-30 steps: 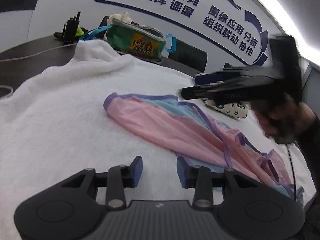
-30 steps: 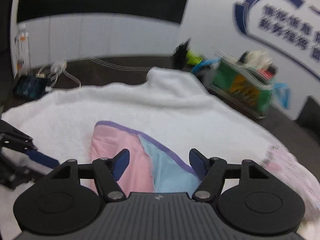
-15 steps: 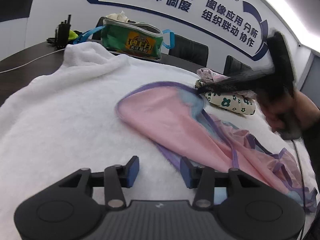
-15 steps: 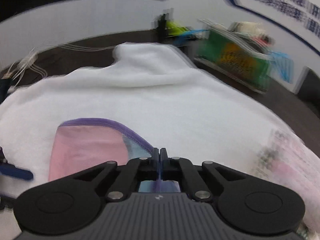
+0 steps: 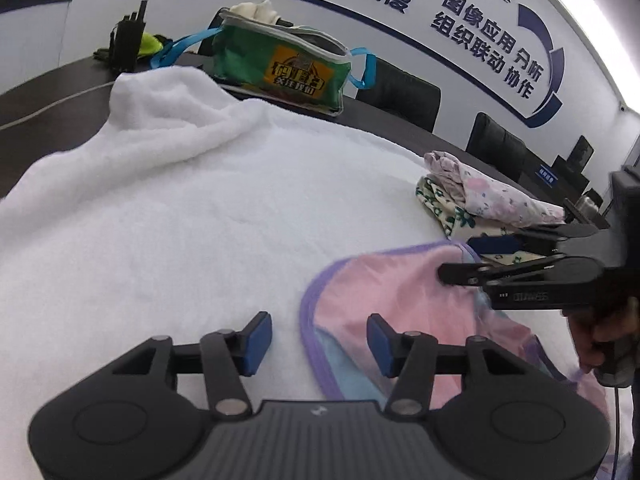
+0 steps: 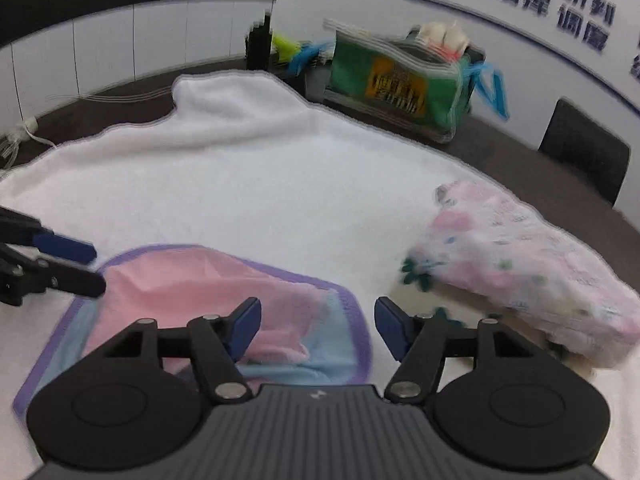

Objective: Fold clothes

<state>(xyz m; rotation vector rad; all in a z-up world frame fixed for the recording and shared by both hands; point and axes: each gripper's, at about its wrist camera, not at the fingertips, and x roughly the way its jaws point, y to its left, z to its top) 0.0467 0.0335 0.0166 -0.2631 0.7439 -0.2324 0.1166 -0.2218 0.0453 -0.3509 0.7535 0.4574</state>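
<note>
A pink garment (image 5: 392, 292) with purple trim and a light blue lining lies folded over on the white towel (image 5: 200, 200). My left gripper (image 5: 318, 342) is open, and the garment's purple left edge lies between and below its fingers. My right gripper (image 5: 460, 258) comes in from the right, held by a hand, open just above the garment's far corner. In the right wrist view the garment (image 6: 200, 276) lies under my open right gripper (image 6: 318, 316), with nothing held. The left gripper (image 6: 94, 268) shows at the garment's left edge.
A stack of folded floral clothes (image 5: 480, 200) (image 6: 520, 256) sits on the towel's right side, close to the garment. A green bag (image 5: 280, 68) and a black radio (image 5: 128, 40) stand on the dark table behind. Black chairs (image 5: 400, 96) line the wall.
The right gripper, shut on the garment's edge half a second ago, carried it over to the right and has opened, letting it go. The left gripper stayed open.
</note>
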